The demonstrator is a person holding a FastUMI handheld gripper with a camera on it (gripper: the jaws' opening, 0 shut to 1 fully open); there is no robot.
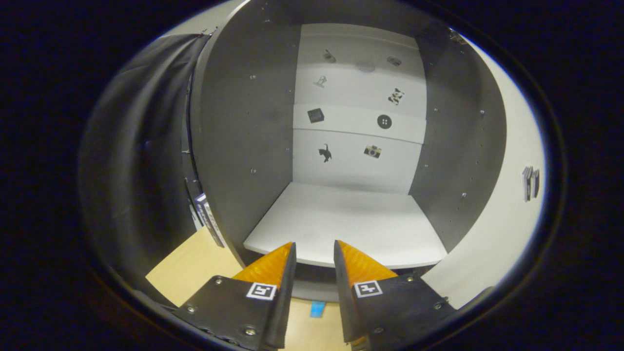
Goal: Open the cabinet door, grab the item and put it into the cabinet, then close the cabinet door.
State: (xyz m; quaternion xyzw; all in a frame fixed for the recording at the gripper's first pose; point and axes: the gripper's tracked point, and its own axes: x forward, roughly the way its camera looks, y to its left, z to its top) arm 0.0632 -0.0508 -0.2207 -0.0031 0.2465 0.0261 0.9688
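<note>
Ahead, the cabinet (243, 122) stands open, white shelf (351, 224) bare; gripper (314, 248) fingers narrowly parted, holding nothing.

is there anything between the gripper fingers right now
No, the gripper fingers stand apart with nothing between them, pointing at the open cabinet's bare white shelf.

A black cloth wall (131, 161) is seen hanging to one side, in soft folds. A pale wooden tabletop (190, 268) is lit evenly below it. A small blue mark (317, 308) is seen on that tabletop.
</note>
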